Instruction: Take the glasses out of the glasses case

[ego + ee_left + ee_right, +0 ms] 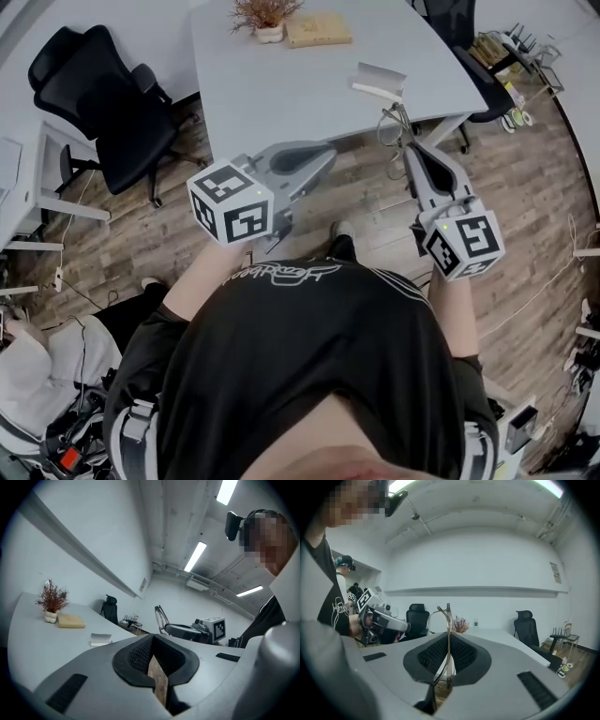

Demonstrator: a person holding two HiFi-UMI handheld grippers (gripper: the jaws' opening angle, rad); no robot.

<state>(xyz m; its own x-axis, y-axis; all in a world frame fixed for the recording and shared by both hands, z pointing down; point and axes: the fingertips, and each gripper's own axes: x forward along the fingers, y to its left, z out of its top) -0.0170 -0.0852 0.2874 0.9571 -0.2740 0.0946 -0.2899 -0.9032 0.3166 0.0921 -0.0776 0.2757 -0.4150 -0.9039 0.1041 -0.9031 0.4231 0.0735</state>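
Closest under the head camera is the person's black shirt (309,366), and both grippers reach forward from it toward the pale desk (281,84). The right gripper (410,148) is clamped on the glasses (394,124). Its own view shows the thin metal frame (448,620) standing upright, pinched between the two dark pads, with one lens ring leaning off to the left. The glasses are lifted clear of the glasses case (380,82), which lies on the desk near its front edge, just beyond them. The left gripper (323,157) hangs near the desk's front edge with its jaws drawn together on nothing. Only a sliver of wooden floor (158,679) shows through its pads. A dried plant (267,17) and a tan block (319,29) sit at the far side of the desk.
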